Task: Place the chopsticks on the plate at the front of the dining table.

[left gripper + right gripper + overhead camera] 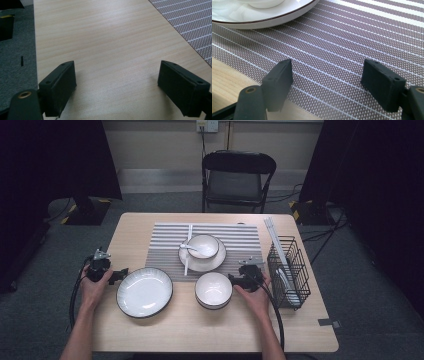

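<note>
Nearest the person's edge of the table [165,330], a wide black-rimmed plate [144,292] and a smaller bowl [213,290] sit side by side on bare wood. Just left of the plate, the left gripper [121,274] hovers with jaws spread wide over empty tabletop. Just right of the bowl, the right gripper [233,279] holds its jaws apart over the striped placemat [235,237]. Farther back, a small bowl with a spoon [192,249] rests on a saucer [217,258], and a wire rack [287,270] stands at the right.

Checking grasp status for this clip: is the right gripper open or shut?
Open. The right gripper has its jaws spread wide over the striped placemat, nothing between them.
</note>
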Motion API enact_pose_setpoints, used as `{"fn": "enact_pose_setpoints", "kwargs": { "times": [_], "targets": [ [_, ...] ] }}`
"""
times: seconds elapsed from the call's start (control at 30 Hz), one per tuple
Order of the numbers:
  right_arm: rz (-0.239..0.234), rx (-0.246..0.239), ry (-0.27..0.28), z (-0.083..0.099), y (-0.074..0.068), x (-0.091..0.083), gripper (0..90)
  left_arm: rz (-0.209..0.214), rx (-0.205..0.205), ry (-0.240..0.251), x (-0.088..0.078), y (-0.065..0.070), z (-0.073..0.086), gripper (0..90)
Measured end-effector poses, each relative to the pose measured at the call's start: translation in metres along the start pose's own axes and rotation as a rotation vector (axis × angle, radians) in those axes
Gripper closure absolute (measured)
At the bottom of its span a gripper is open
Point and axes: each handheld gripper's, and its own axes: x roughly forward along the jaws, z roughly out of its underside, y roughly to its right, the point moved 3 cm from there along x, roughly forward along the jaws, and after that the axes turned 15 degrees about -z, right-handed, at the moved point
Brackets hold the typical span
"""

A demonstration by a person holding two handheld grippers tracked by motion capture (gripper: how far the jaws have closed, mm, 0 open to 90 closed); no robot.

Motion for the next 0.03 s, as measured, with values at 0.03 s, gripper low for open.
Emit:
{"fn": "enact_pose_setpoints", "kwargs": {
  "times": [0.03],
  "targets": [
    [0.000,-0.001,0.000,0.0000,-0.0001,0.0000,24.5,0.003,0.002,0.000,0.0002,-0.0002,-0.0001,14.2]
  ]
}}
